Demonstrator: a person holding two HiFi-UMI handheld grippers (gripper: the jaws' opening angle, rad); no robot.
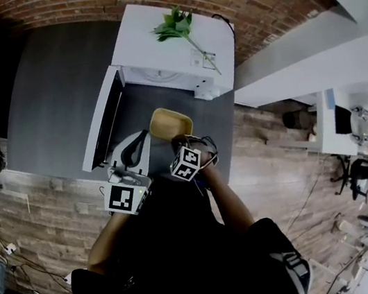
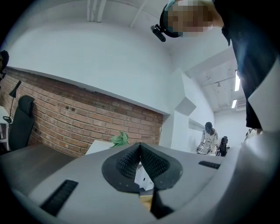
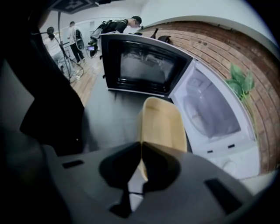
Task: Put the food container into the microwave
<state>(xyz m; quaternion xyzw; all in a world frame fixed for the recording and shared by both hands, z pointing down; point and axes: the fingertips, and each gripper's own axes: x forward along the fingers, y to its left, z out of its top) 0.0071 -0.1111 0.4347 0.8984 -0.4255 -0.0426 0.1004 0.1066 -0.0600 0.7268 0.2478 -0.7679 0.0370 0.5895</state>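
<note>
As the right gripper (image 3: 141, 151) has its tongs pinched onto one wall of the container (image 3: 162, 124), the tub juts out ahead of it over the table (image 1: 41, 97). It is just in front of the open microwave (image 3: 210, 109) and not yet inside.

It looks light and thin-walled, tan and smooth, and likely a little flexible at the rim. Held by one edge alone it may tip or twist. The safest hold seems to be low over the wall, with the tongs well past the lip. I judge it stiff enough to carry this way while empty. It also looks slick enough to slide in the grip if it knocks against the opening.

Nothing shows inside the container; its floor is bare in the right gripper view. The microwave's cavity is white and appears empty, though glare and the wide lens make its floor hard to read. Its door (image 3: 142, 65) stands swung wide to the side, its dark glass facing the gripper. A plant (image 1: 175, 24) lies on the microwave's top.

The left gripper (image 2: 140, 151) has its tongs pressed together on nothing. It is tilted up toward the brick wall (image 2: 65, 122), sits beside the right one, and takes no part.
</note>
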